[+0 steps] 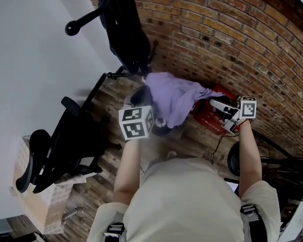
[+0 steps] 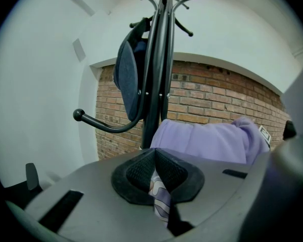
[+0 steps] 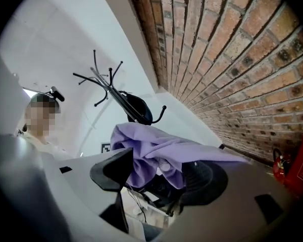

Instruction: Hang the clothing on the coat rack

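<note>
Below the head camera, by the brick wall (image 1: 232,39), the lilac garment (image 1: 174,102) is hanging bunched between both grippers, near the foot of the coat rack (image 1: 125,29). The left gripper (image 1: 143,97) is sitting at its near edge, the right gripper (image 1: 216,105) at its far right end.

Left gripper view: the jaws are clenching a fold of the lilac cloth. The rest is spreading ahead, just beside the rack's pole. A curved hook (image 2: 98,122) with a ball tip is standing free to the left; a dark blue item (image 2: 127,77) is hanging higher up.

Right gripper view: the jaws are standing wide apart, released. Cloth is draping loosely across the gap and over one pad, not pinched.

Handling, by judgement: the garment is looking soft, light and limp, so it is likely sagging from its single hold and could slide off. A collar or thick seam seems the best place to grasp, keeping a loop open for the hook.
</note>
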### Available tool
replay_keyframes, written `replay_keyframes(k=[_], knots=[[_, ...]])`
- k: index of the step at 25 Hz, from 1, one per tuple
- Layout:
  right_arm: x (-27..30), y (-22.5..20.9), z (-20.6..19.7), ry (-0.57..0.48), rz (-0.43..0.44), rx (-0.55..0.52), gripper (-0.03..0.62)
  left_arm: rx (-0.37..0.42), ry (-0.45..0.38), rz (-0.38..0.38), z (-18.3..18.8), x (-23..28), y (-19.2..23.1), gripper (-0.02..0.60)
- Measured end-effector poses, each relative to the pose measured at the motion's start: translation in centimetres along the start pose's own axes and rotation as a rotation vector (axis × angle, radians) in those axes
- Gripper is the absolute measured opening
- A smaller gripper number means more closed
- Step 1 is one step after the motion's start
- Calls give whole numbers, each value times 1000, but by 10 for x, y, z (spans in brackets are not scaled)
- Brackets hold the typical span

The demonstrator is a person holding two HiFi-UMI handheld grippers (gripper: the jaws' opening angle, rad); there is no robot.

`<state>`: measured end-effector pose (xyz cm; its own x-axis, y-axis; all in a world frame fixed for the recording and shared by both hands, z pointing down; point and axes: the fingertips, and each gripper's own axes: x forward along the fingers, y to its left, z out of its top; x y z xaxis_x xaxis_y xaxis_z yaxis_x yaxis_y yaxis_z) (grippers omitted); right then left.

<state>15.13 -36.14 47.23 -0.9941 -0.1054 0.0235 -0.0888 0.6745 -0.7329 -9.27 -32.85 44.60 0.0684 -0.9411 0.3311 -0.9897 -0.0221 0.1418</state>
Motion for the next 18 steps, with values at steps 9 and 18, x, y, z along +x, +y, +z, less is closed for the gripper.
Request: replay_keyframes(k=[9, 18], knots=[[-2, 13, -22, 25, -51, -24, 268, -5, -31, 1, 11, -17, 2, 3], [-15, 38, -54, -15, -136, -33, 268, -5, -23, -18, -4, -56, -6, 5]])
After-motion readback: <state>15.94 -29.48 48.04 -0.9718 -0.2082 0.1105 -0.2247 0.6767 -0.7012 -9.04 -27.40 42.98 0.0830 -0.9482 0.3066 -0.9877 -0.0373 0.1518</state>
